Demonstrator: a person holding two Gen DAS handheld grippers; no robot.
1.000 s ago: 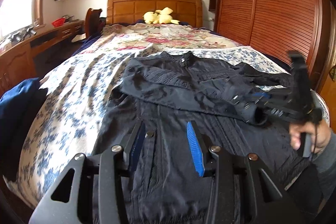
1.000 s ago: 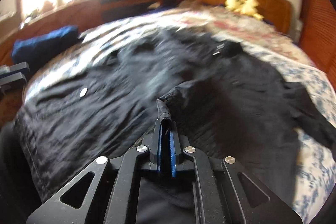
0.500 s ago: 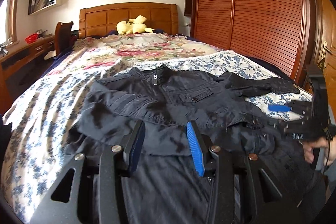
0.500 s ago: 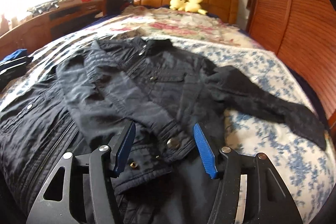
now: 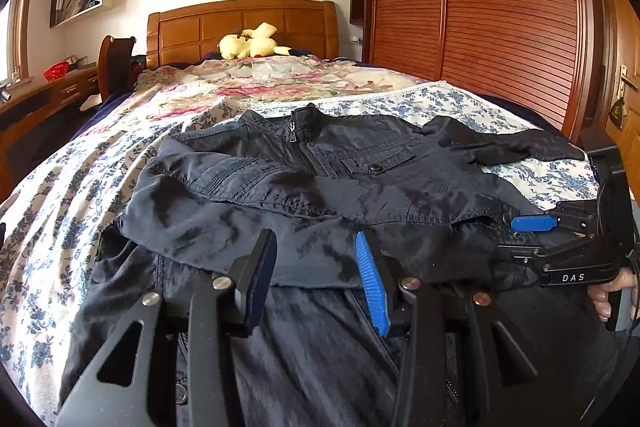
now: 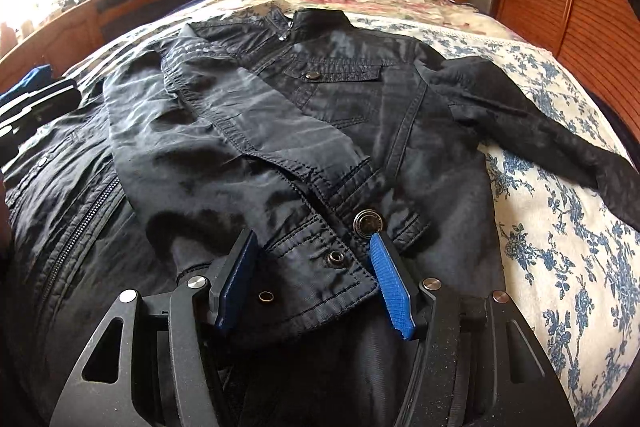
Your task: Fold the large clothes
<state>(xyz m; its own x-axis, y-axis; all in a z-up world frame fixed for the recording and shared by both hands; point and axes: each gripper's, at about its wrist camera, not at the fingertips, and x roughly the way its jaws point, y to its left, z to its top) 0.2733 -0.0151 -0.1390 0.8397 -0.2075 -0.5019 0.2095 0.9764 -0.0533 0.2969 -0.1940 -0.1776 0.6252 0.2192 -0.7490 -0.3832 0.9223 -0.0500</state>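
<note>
A black jacket lies front up on the floral bedspread, collar toward the headboard. One sleeve is folded across its chest, and the cuff with its snap buttons rests near the hem. My right gripper is open, its blue pads either side of that cuff and not pressing on it. The same gripper shows at the right of the left wrist view, held by a hand. My left gripper hovers open over the folded sleeve with nothing between its pads. The other sleeve trails to the right.
More dark fabric with a zip lies under the jacket's near left side. A yellow plush toy sits by the wooden headboard. Slatted wardrobe doors stand right of the bed; a desk and chair stand left.
My right gripper was shut on the sleeve cuff; it has let go and opened, leaving the cuff across the jacket's front. Both grippers have come lower and nearer the jacket.
</note>
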